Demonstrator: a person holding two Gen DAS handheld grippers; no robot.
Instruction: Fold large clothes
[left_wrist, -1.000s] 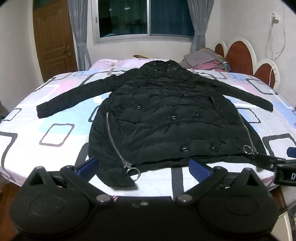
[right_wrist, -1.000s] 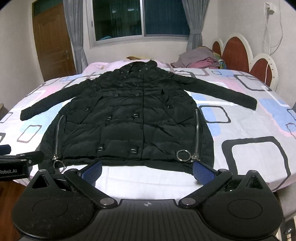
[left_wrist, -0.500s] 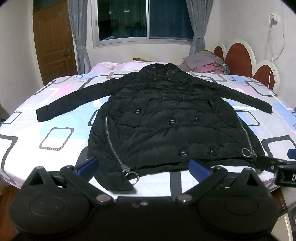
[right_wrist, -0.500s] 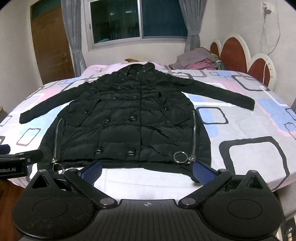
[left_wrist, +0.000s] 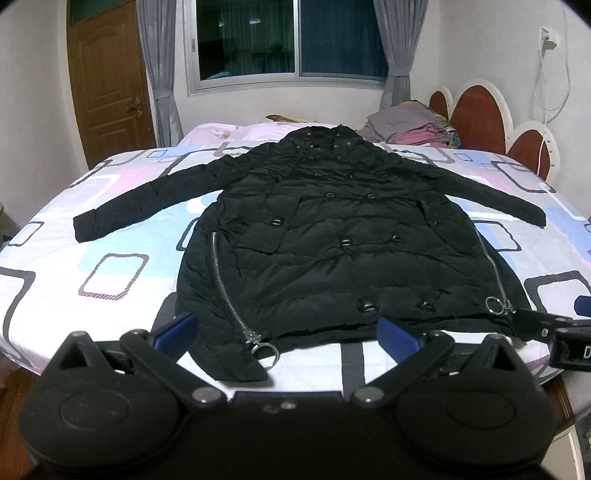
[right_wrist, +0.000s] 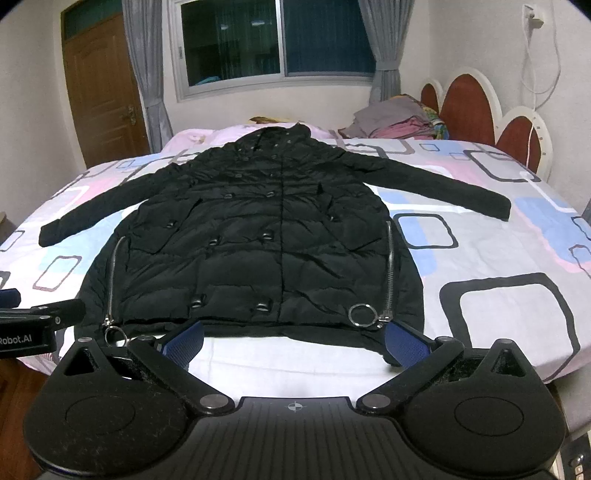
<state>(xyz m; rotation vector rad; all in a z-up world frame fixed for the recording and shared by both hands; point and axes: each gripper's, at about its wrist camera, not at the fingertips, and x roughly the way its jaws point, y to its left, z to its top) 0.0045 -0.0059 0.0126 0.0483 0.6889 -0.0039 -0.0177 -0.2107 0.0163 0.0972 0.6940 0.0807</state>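
Observation:
A long black puffer coat (left_wrist: 332, 236) lies flat and face up on the bed, sleeves spread out to both sides, hem toward me; it also shows in the right wrist view (right_wrist: 258, 236). My left gripper (left_wrist: 286, 330) is open and empty, just before the hem at its left corner, near a zipper ring (left_wrist: 267, 354). My right gripper (right_wrist: 293, 341) is open and empty at the hem's right part, its right fingertip (right_wrist: 404, 341) by another zipper ring (right_wrist: 362, 314). Each gripper shows at the edge of the other's view.
The bed (left_wrist: 110, 266) has a white sheet with coloured square patterns. A pile of folded clothes (left_wrist: 410, 129) sits at the far right by the red headboard (left_wrist: 476, 118). A wooden door (left_wrist: 107, 85) and a window are behind.
Both grippers have drawn back and risen slightly, so the coat sits a little lower and farther in view. The coat has not moved. Both grippers stay open.

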